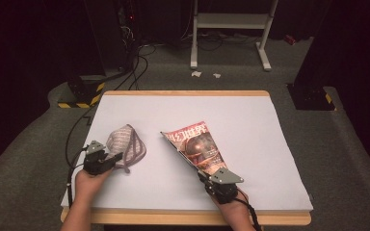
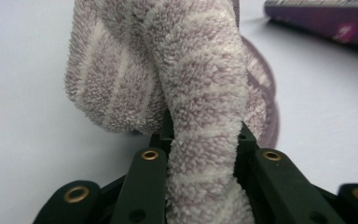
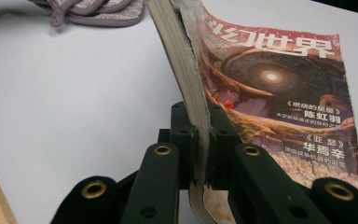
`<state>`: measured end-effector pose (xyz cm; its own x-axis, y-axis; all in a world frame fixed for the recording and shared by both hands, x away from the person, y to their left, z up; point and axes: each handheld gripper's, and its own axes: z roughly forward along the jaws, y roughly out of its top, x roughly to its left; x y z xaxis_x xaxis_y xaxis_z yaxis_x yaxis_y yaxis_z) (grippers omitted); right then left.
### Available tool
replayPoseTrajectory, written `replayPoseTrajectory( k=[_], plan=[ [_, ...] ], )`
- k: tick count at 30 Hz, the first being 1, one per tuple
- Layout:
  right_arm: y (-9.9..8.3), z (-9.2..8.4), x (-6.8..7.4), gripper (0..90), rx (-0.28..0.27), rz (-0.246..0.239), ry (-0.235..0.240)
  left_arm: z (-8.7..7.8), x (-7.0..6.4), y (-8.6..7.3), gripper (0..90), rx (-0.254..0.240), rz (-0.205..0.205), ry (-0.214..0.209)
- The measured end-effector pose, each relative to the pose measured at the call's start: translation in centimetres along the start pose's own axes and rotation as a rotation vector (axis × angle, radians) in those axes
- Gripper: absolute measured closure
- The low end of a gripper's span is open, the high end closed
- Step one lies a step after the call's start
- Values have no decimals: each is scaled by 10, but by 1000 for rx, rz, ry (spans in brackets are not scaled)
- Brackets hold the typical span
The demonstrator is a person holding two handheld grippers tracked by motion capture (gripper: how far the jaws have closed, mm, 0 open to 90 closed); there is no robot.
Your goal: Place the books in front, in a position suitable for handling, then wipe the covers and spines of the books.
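Slipper (image 1: 126, 144) lies on the left part of the desk (image 1: 250, 115), a fuzzy grey-and-white striped one, with the left claw (image 1: 117, 158) clamped on its near edge. From above, the left hand (image 1: 87, 182) comes in low from the desk's front edge, forearm angled slightly right, and the claw points forward and to the right into the slipper. The left claw's own view shows a thick plush strap (image 2: 204, 140) squeezed between the two black jaws, the rest of the slipper bulging up behind it.

To the right, a magazine (image 1: 198, 147) stands tilted on its spine edge, near the slipper but apart from it. The right claw (image 1: 200, 174) is shut on its near corner, and the right hand (image 1: 231, 204) sits at the front edge with the claw pointing forward and left. That claw's view shows the page edges and torn spine (image 3: 189, 70) pinched between the jaws, and printed cover lettering that is too small to read from above.
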<state>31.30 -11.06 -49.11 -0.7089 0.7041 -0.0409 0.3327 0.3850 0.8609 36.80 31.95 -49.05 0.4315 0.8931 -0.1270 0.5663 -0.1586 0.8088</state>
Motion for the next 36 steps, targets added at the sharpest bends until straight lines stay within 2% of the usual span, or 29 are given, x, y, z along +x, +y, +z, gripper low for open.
replayPoseTrajectory(
  k=[1, 2, 4, 8, 10, 12, 13, 14, 18, 20, 21, 23, 24, 27, 28, 36],
  plan=[
    [0, 0, 0, 845, 0, 0, 0, 0, 0, 0, 737, 0, 0, 0],
    [1, 0, -1, 845, -5, -1, 0, -5, -1, 2, 737, -31, -16, -31],
    [1, -1, -1, 845, -9, 6, 1, -7, -2, 3, 737, -40, -17, -40],
    [0, 0, -2, 845, -7, -2, 4, -19, -21, 14, 738, -111, 25, -74],
    [-1, -1, -2, 845, -9, 2, 5, -22, -27, 18, 738, -129, 35, -89],
    [-1, -1, -2, 845, -8, 0, 6, -26, -34, 22, 738, -154, 43, -124],
    [-1, -1, -2, 845, -8, -1, 6, -26, -34, 22, 738, -154, 43, -124],
    [0, -1, -2, 845, -7, -7, 4, -28, -41, 25, 738, -163, 49, -153],
    [0, -1, -2, 845, -8, -4, 6, -28, -53, 28, 738, -183, 59, -205],
    [0, -1, -2, 845, -7, -2, 4, -28, -57, 29, 737, -183, 69, -208],
    [0, -1, -2, 845, -8, 0, 5, -29, -63, 30, 737, -187, 87, -211],
    [-1, -1, -2, 845, -9, 2, 7, -30, -67, 32, 738, -194, 92, -220],
    [-1, 0, -1, 845, -9, 1, 8, -33, -72, 34, 738, -210, 93, -248],
    [-1, -1, -1, 845, -10, -4, 6, -37, -81, 38, 737, -228, 105, -267],
    [-1, -2, -2, 845, -11, -2, 9, -40, -90, 41, 737, -242, 122, -290],
    [-2, -4, -1, 845, -12, -8, 17, -45, -120, 55, 737, -282, 136, -403]
  ],
)
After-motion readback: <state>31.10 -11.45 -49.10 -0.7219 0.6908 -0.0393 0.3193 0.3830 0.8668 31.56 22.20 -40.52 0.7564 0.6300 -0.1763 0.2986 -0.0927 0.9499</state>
